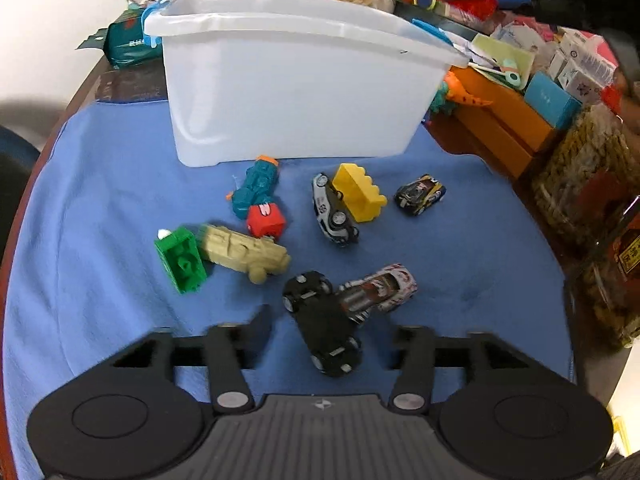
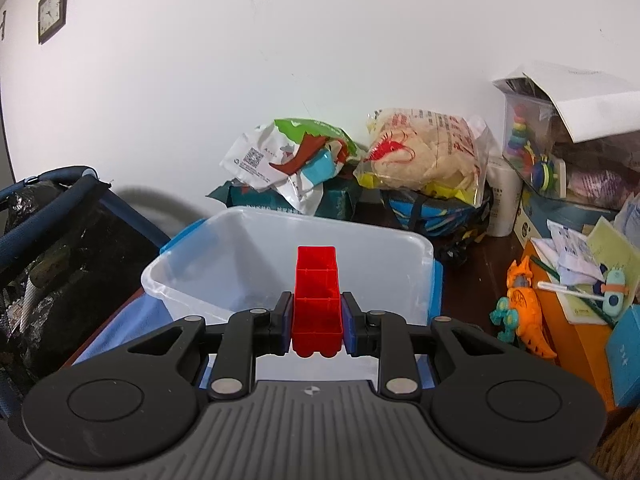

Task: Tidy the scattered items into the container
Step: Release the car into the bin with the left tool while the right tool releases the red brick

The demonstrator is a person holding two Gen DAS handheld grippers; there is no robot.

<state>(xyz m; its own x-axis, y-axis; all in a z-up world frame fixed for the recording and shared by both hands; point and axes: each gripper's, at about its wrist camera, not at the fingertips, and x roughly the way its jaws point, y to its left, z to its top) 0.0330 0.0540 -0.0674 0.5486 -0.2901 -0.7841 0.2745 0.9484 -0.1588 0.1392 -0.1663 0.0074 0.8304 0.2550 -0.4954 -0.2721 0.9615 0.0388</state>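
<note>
The red block (image 2: 318, 304) is clamped between the right gripper's (image 2: 317, 322) fingers, poised at the near rim of the clear container (image 2: 424, 280), which looks empty from here. The step in hand seems to be the drop: carry it forward over the opening, then part the fingers. The left gripper (image 1: 332, 334) has its fingers wide apart around an upturned black toy car (image 1: 322, 322) on the blue cloth (image 1: 100, 220), not pressing it. Other toys lie scattered nearby, a yellow block (image 1: 358, 192) among them
</note>
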